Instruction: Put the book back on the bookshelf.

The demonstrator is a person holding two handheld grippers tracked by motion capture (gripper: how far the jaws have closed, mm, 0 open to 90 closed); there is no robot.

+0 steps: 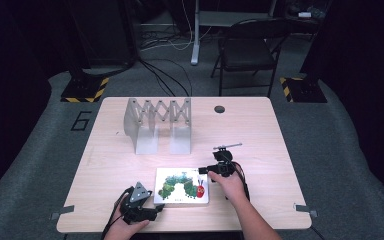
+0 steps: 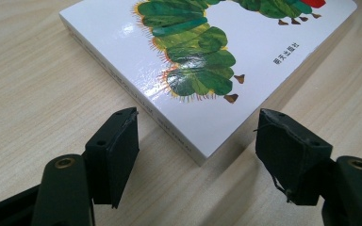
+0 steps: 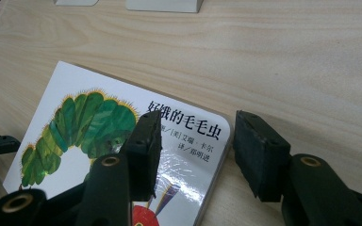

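A white picture book (image 1: 182,186) with a green caterpillar on its cover lies flat near the table's front edge. My left gripper (image 1: 158,208) is at the book's near left corner. In the left gripper view, the left gripper (image 2: 199,114) is open, with its jaws on either side of that corner of the book (image 2: 245,47) and clear of it. My right gripper (image 1: 203,171) is at the far right corner. In the right gripper view, the right gripper (image 3: 198,117) is open, with one jaw over the cover of the book (image 3: 66,80) and the other over bare wood beside its edge.
A grey metal accordion rack (image 1: 157,122) stands upright behind the book, and its feet (image 3: 162,4) show in the right gripper view. A round hole (image 1: 219,109) lies in the table (image 1: 260,135) at the back. A folding chair (image 1: 250,47) stands beyond the table.
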